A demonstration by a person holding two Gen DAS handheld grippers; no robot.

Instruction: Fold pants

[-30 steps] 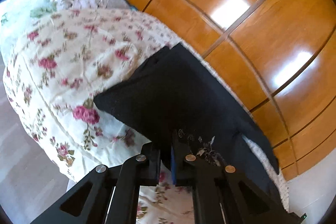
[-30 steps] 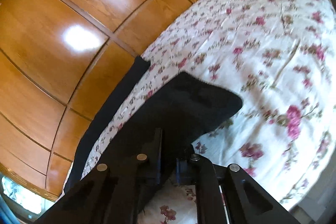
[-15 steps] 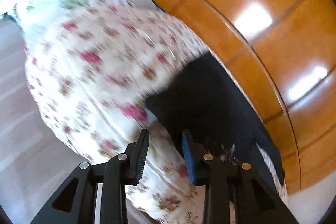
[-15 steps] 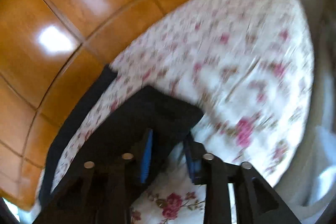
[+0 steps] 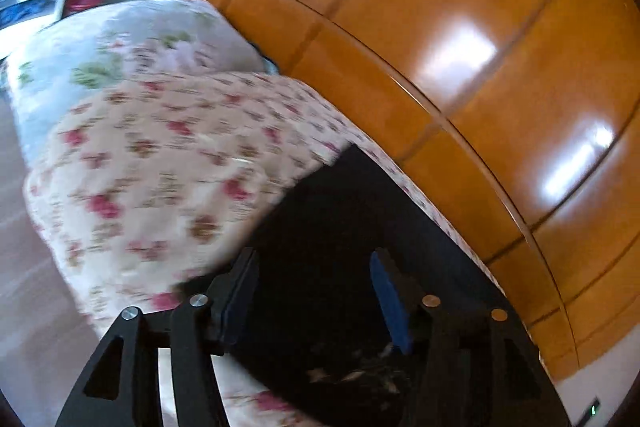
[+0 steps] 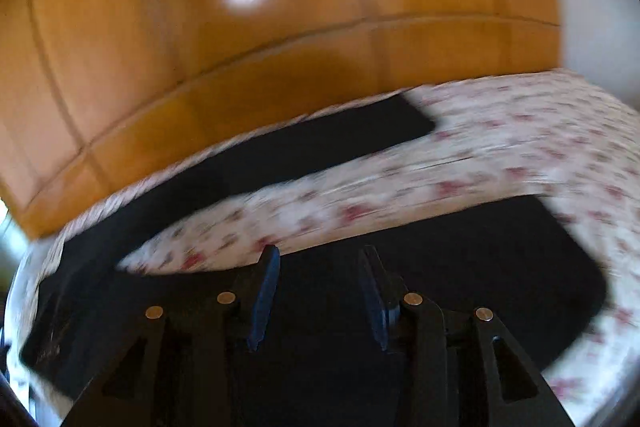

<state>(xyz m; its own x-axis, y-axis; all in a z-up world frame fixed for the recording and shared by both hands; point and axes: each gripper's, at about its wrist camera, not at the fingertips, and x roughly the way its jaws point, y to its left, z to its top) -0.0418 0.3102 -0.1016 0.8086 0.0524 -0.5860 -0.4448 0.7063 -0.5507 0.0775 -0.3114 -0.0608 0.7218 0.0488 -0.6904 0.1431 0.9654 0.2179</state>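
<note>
Here, floral bedspread (image 5: 160, 163), glossy wooden wardrobe (image 5: 460, 27)

Floral bedspread (image 5: 160, 155); black pants (image 6: 460, 259) spread flat on it.

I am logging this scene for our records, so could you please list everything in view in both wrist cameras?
pants: one, black, spread on the bed beside the wardrobe, two legs apart
floral bedspread: one, white with pink roses, covering the bed
pillow: one, pale floral, at the bed's far end
wardrobe: one, glossy orange wood, along the bed
left gripper: one, black, blue pads, just opened, over the pants, nothing gripped
right gripper: one, black, blue pads, just opened, over the pants
</note>
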